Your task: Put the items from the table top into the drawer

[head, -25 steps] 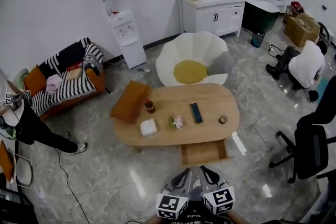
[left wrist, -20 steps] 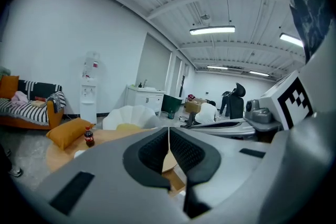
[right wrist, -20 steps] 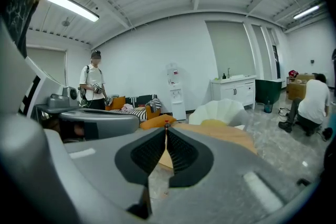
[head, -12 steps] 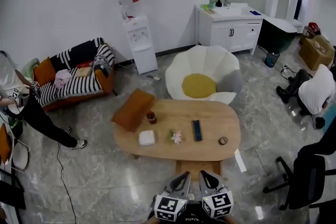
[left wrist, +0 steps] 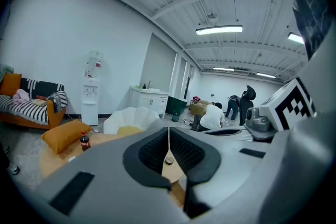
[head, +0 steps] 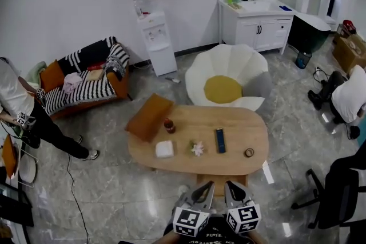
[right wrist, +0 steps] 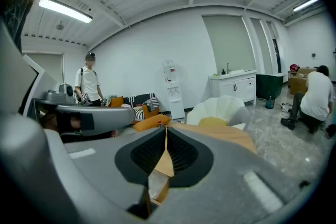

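On the oval wooden table (head: 240,126) lie a small cola bottle (head: 169,125), a white box (head: 164,149), a small flower (head: 198,149), a dark blue remote (head: 220,140) and a tape roll (head: 249,152). The open drawer (head: 219,178) under the table's near edge is mostly hidden behind my grippers. My left gripper (head: 205,185) and right gripper (head: 230,184) hover side by side just short of the table, both shut and empty. The left gripper view has the left gripper (left wrist: 168,131) aimed at the table, bottle (left wrist: 84,140) at left. The right gripper (right wrist: 166,129) points over the drawer.
An orange cushion (head: 150,117) rests on the table's left end. A flower-shaped chair (head: 226,80) stands behind it. A striped sofa (head: 86,74), water dispenser (head: 154,37) and sink cabinet (head: 257,23) line the walls. A person (head: 23,117) stands left, another (head: 349,97) crouches right, near an office chair (head: 343,191).
Both grippers and the head view have moved toward the table. The open drawer, plainly visible before, is now mostly covered by the gripper tips. Both stay shut.
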Available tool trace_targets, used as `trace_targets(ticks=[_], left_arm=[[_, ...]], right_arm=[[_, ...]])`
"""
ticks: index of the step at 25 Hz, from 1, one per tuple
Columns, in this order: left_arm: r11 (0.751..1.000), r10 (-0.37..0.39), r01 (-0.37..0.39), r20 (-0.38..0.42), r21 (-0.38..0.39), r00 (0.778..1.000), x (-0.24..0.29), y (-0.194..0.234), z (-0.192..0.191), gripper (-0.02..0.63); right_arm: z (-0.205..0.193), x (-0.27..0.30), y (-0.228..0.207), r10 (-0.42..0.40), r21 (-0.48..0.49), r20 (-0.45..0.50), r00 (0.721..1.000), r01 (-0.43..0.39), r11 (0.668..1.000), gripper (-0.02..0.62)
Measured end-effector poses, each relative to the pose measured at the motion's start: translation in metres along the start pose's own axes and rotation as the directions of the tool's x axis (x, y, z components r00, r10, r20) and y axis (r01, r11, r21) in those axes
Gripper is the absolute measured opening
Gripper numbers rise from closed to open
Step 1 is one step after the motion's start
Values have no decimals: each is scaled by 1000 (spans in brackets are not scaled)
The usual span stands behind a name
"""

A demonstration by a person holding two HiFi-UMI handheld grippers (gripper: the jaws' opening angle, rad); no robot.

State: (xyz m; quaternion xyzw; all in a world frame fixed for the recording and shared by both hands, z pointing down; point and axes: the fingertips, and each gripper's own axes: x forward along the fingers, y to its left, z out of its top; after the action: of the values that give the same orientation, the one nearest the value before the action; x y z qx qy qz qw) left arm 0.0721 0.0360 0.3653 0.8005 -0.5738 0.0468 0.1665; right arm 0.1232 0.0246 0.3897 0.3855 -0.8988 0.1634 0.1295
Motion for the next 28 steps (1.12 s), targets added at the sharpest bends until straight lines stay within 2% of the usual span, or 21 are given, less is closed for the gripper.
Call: trace_targets(ticks=[7,18,26,28], left_arm=[[999,-42,42,-20,26,999,15,20,9,15],[992,-126,127,-46,19,991,49,68,24,15],[980,-194,196,-90,17,977,72,108,33,15],[978,-207,209,-102,11,973,76,117,34,15]], right_arm=[[13,27,2,-25,1,-15,1000,25,1000,5],[28,85,1,-86,33,-38,996,88,996,15],[44,125,-5,-181,74,-36,983,184,980,16],[46,131,-9,-206,85,-45,977,209,974,37]])
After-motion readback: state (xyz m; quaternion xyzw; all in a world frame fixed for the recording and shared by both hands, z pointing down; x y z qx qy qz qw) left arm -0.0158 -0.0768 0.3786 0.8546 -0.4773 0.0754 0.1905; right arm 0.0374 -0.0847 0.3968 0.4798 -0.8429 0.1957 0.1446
